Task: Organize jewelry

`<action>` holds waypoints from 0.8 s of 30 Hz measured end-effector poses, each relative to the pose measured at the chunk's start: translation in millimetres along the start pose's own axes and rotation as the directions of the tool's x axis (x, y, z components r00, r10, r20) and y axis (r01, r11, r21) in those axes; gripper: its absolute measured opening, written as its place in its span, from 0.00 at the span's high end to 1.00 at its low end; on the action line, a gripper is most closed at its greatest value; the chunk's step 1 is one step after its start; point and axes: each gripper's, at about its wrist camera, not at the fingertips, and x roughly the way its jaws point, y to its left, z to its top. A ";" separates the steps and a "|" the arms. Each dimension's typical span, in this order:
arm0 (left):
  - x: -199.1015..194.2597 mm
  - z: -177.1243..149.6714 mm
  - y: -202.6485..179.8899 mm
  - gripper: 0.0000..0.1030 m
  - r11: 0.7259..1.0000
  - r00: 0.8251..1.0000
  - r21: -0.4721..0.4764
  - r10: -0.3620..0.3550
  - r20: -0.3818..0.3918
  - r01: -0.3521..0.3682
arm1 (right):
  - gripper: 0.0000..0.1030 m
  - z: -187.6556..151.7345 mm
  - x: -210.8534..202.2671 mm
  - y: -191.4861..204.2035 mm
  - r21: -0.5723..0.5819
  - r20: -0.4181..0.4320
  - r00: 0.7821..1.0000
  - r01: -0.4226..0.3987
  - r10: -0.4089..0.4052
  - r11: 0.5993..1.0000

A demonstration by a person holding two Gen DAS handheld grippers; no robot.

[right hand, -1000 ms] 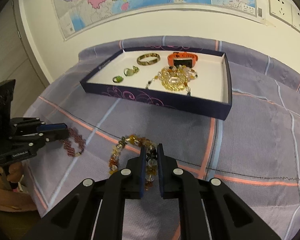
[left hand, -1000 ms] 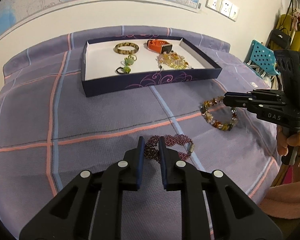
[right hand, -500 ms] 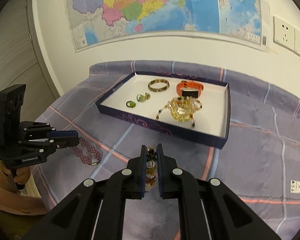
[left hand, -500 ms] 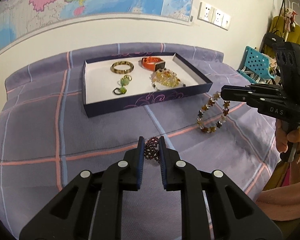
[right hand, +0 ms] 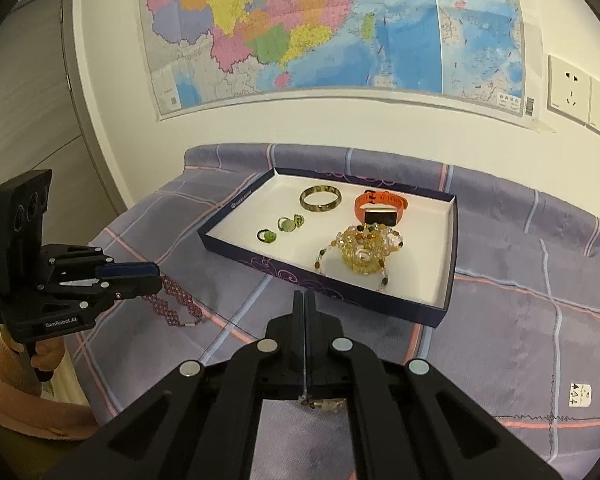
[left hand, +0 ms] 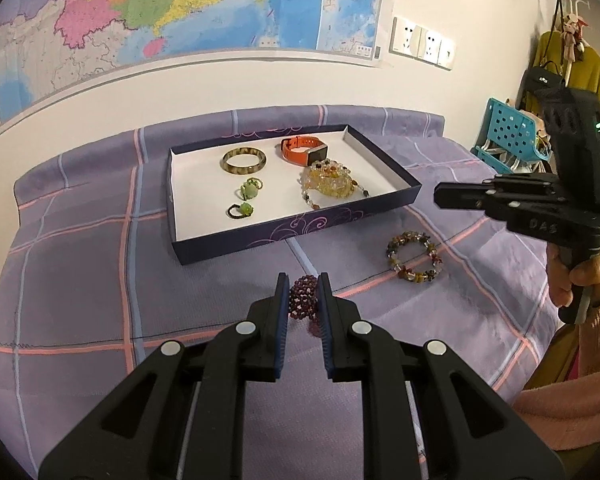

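A navy tray [left hand: 300, 226] with a white inside sits on the purple cloth. It holds a green bangle [left hand: 244, 161], an orange watch [left hand: 305, 150], a yellow bead pile [left hand: 330, 182] and two green rings [left hand: 244, 200]. My left gripper [left hand: 303, 294] is shut on a dark red beaded bracelet [left hand: 302, 298], lifted off the cloth; it hangs from the fingers in the right wrist view [right hand: 176, 304]. My right gripper [right hand: 305, 300] is shut and empty, raised above the cloth. A multicoloured bead bracelet [left hand: 414, 257] lies on the cloth below it, mostly hidden in the right wrist view [right hand: 324, 402].
The tray also shows in the right wrist view [right hand: 340, 288]. A wall map [right hand: 320, 28] and sockets [left hand: 422, 42] are behind the table. A blue basket [left hand: 508, 136] and hanging clothes stand at the far right. A white tag [right hand: 578, 392] lies on the cloth.
Both grippers rose. My left kept the dark red bracelet. My right lifted the multicoloured bracelet, then it dropped back on the cloth and the jaws closed fully.
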 end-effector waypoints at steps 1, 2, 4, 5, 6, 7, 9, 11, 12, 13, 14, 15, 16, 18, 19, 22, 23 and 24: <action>1.1 -1.0 0.3 0.86 1.000 1.000 -0.002 0.001 -0.004 -0.001 | 0.95 -2.1 2.2 -1.8 0.006 -0.006 1.000 0.012 -0.012 1.000; 2.0 -1.9 0.6 0.86 1.000 1.000 -0.004 -0.002 -0.008 0.001 | 0.93 -6.0 8.4 -5.2 0.008 -0.027 0.999 0.033 -0.033 0.999; 3.3 -3.4 1.8 0.86 1.000 1.000 -0.010 -0.002 -0.013 0.002 | 0.77 -13.4 20.8 -9.9 0.001 -0.076 0.994 0.074 -0.074 0.997; 3.5 -4.1 2.3 0.86 1.000 1.000 -0.012 -0.002 -0.015 0.001 | 0.75 -18.5 28.2 -15.6 0.016 -0.102 0.991 0.087 -0.085 0.996; 3.4 -4.6 2.3 0.86 1.000 1.000 -0.012 -0.001 -0.016 0.001 | 0.75 -22.5 33.1 -19.9 0.030 -0.122 0.989 0.086 -0.082 0.996; 3.6 -4.7 2.8 0.86 1.000 1.000 -0.013 0.000 -0.017 0.000 | 0.74 -26.6 38.4 -25.1 0.046 -0.141 0.986 0.099 -0.092 0.994; 3.9 -4.5 3.5 0.86 1.000 1.000 -0.013 0.001 -0.017 -0.002 | 0.74 -32.7 45.3 -33.8 0.068 -0.165 0.981 0.114 -0.102 0.991; 3.8 -4.2 3.7 0.86 1.000 1.000 -0.013 0.003 -0.016 -0.003 | 0.74 -36.8 50.3 -37.7 0.071 -0.176 0.979 0.113 -0.099 0.991; 3.9 -3.9 3.7 0.86 1.000 1.000 -0.013 0.003 -0.016 -0.003 | 0.74 -37.9 52.1 -37.4 0.056 -0.180 0.977 0.129 -0.117 0.990; 4.0 -3.6 3.6 0.86 1.000 1.000 -0.013 0.002 -0.015 -0.002 | 0.78 -38.8 54.1 -35.4 0.032 -0.181 0.973 0.150 -0.142 0.988; 4.2 -3.4 3.4 0.86 1.000 1.000 -0.014 0.001 -0.016 -0.002 | 0.83 -38.7 54.3 -33.0 0.021 -0.177 0.975 0.144 -0.138 0.989; 4.5 -3.3 3.6 0.86 1.000 1.000 -0.014 0.001 -0.016 -0.002 | 0.92 -37.9 55.3 -31.9 0.018 -0.177 0.976 0.134 -0.128 0.991; 4.7 -3.1 3.8 0.86 1.000 1.000 -0.015 0.002 -0.017 -0.002 | 0.92 -37.2 54.9 -30.7 0.013 -0.174 0.976 0.134 -0.129 0.991; 4.7 -2.5 4.5 0.86 1.000 1.000 -0.016 0.004 -0.017 -0.004 | 0.92 -35.8 53.1 -27.5 -0.004 -0.162 0.977 0.142 -0.140 0.990; 4.4 -2.1 4.5 0.86 1.000 1.000 -0.018 0.005 -0.017 -0.005 | 0.92 -34.4 50.4 -26.4 -0.003 -0.151 0.980 0.132 -0.131 0.991; 4.4 0.6 5.7 0.86 1.000 1.000 -0.021 0.003 -0.012 -0.003 | 0.94 -26.9 38.4 -24.3 0.004 -0.105 0.987 0.122 -0.121 0.993; 4.0 1.6 6.0 0.86 1.000 1.000 -0.021 0.004 -0.009 -0.004 | 0.94 -23.8 35.2 -23.9 0.004 -0.092 0.989 0.117 -0.116 0.993; 3.5 3.2 6.4 0.86 1.000 1.000 -0.020 0.006 -0.004 -0.006 | 0.94 -20.3 29.2 -22.2 0.002 -0.070 0.992 0.109 -0.109 0.994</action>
